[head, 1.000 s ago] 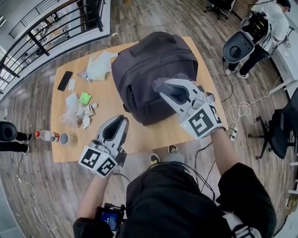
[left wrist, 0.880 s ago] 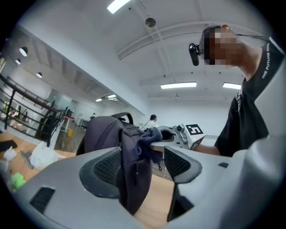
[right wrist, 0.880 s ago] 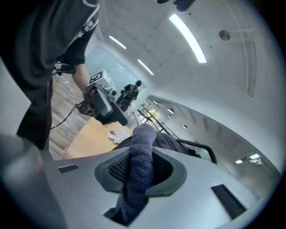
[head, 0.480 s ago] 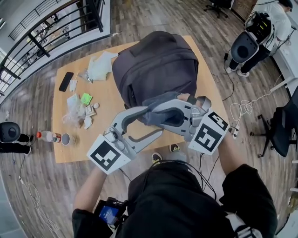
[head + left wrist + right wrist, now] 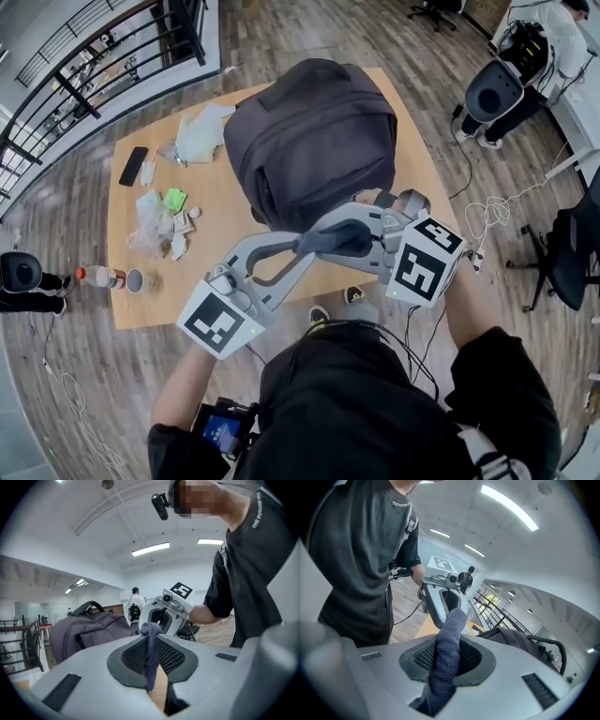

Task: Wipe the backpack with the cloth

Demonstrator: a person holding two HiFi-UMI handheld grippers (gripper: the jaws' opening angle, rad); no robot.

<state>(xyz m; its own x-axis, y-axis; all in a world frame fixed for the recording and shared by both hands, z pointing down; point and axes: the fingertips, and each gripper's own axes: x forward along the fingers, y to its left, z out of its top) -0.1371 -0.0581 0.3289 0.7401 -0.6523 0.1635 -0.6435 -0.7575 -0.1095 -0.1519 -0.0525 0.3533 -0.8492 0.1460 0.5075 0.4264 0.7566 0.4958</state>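
Pinching the cloth (image 5: pixel 342 239) from both ends now! The left gripper (image 5: pixel 151 641) has just closed its jaws on it; the right gripper (image 5: pixel 449 651) is clamped too (backpack (image 5: pixel 309 141) just beyond).

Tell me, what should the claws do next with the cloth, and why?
Probably carry the cloth forward onto the backpack: the left claw has just closed on it, the right claw pinches it too, and it isn't on the backpack yet.

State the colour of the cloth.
The cloth is dark blue-grey with a fine knitted look. It shows best in the right gripper view.
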